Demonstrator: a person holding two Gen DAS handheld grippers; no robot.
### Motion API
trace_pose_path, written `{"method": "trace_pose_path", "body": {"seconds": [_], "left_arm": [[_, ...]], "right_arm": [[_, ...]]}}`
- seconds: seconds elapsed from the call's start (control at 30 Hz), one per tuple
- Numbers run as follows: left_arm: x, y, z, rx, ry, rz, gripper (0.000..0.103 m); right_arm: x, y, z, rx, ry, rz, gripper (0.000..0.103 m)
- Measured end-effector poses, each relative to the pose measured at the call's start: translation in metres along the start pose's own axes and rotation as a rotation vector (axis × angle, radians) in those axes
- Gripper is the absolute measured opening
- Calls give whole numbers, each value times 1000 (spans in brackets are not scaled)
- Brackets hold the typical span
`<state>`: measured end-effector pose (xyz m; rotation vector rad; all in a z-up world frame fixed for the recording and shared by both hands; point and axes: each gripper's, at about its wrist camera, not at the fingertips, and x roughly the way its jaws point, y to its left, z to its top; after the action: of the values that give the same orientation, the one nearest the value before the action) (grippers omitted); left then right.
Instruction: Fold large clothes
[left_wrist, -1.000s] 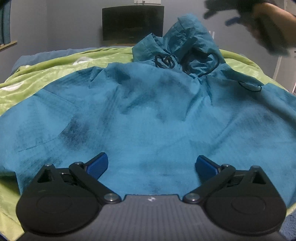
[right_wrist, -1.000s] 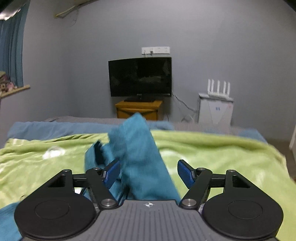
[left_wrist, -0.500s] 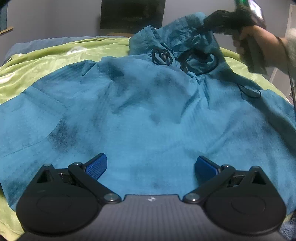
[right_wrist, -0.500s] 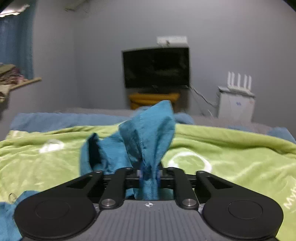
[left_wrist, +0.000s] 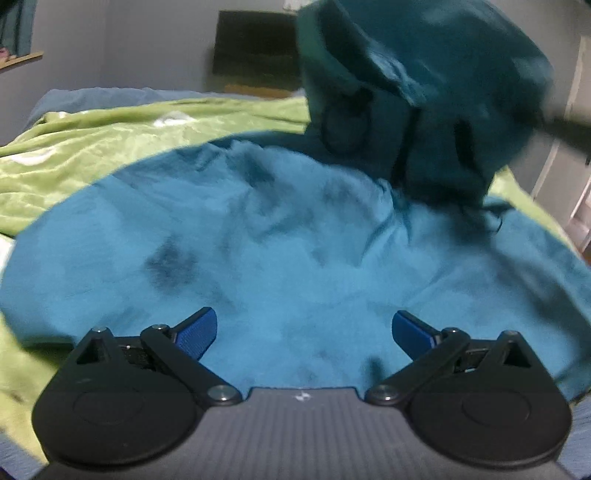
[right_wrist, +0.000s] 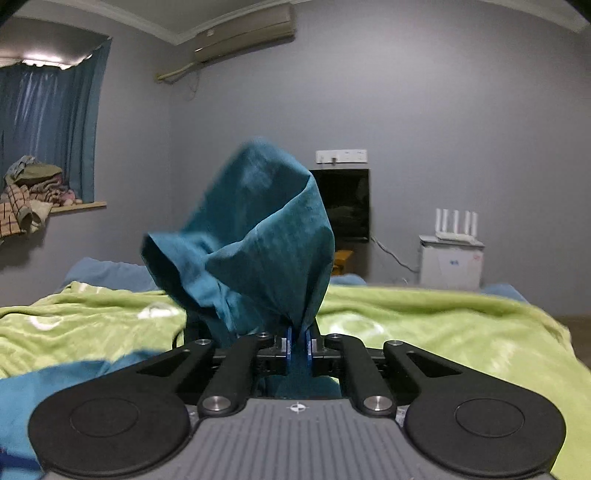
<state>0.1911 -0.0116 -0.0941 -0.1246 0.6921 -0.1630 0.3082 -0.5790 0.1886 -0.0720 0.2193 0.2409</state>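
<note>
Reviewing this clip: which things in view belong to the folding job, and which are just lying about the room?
Part of the job:
- teal hooded jacket
- its hood, clamped in the right gripper
- left gripper, open above the jacket
- green blanket it lies on

Lying about:
- television
- router
- clothes pile on the sill

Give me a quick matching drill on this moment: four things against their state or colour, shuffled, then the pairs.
1. left gripper
2. right gripper
3. blanket
4. hood

A. green, spread on the bed
B. lifted off the bed
C. open, above the teal jacket
D. shut on teal cloth

Pairs: 1-C, 2-D, 3-A, 4-B
</note>
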Motion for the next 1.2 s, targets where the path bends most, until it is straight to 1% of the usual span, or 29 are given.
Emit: {"method": "trace_pose_path", "body": {"seconds": [0.1,0.17,0.23,0.27,0.3,0.37,0.4,0.43,0.5,0.57,0.63,0.67,0.7,0.73,0.8,0.87,0.9,0.93,1.0,1.03,1.07,1.13,1.2], "left_arm": [[-20,8,2,-15,-31,22,103],[-29,15,1,-37,-46,33,103],[-35,22,0,-61,-45,45,103],[-38,27,-1,-72,-44,55,103],[-41,31,-2,-85,-46,57,103],[-49,38,-1,-105,-63,43,103],[-54,40,-1,-113,-75,43,103],[-59,42,0,-119,-88,41,103],[-69,43,1,-125,-118,36,103],[-79,40,3,-118,-170,36,103],[-84,36,8,-102,-203,5,103],[-84,33,11,-86,-212,-14,103],[-82,27,17,-54,-216,-27,103],[-80,19,21,-18,-219,-34,103],[-74,4,29,54,-226,-49,103],[-64,-9,33,112,-219,-72,103],[-59,-14,34,134,-214,-80,103],[-55,-19,33,155,-206,-86,103],[-46,-27,31,189,-189,-94,103],[-42,-30,29,198,-182,-101,103],[-36,-33,28,206,-172,-110,103],[-25,-37,26,215,-154,-122,103],[-7,-38,23,228,-126,-126,103]], "right_arm": [[-26,-5,-32,48,56,-32,7],[-31,-5,-51,95,111,-52,7],[-41,-2,-70,109,165,-97,7],[-42,-3,-76,127,214,-134,7],[-45,-6,-79,160,258,-159,12],[-55,-14,-82,228,283,-197,16],[-65,-19,-80,265,273,-217,22],[-74,-23,-78,296,254,-224,31],[-90,-22,-73,329,221,-241,39],[-94,-17,-64,310,219,-232,40],[-90,4,-55,252,225,-198,44],[-88,13,-53,219,225,-177,45],[-84,25,-50,175,220,-155,45],[-76,43,-40,141,216,-142,46],[-68,62,-37,75,205,-117,48],[-57,79,-31,15,206,-106,49],[-48,83,-34,-15,222,-112,49],[-47,87,-33,-28,234,-118,49],[-35,84,-38,-12,268,-133,49],[-30,80,-41,8,288,-146,49],[-35,81,-47,22,298,-160,49],[-26,72,-56,50,321,-175,49],[-21,67,-64,67,349,-189,50]]}}
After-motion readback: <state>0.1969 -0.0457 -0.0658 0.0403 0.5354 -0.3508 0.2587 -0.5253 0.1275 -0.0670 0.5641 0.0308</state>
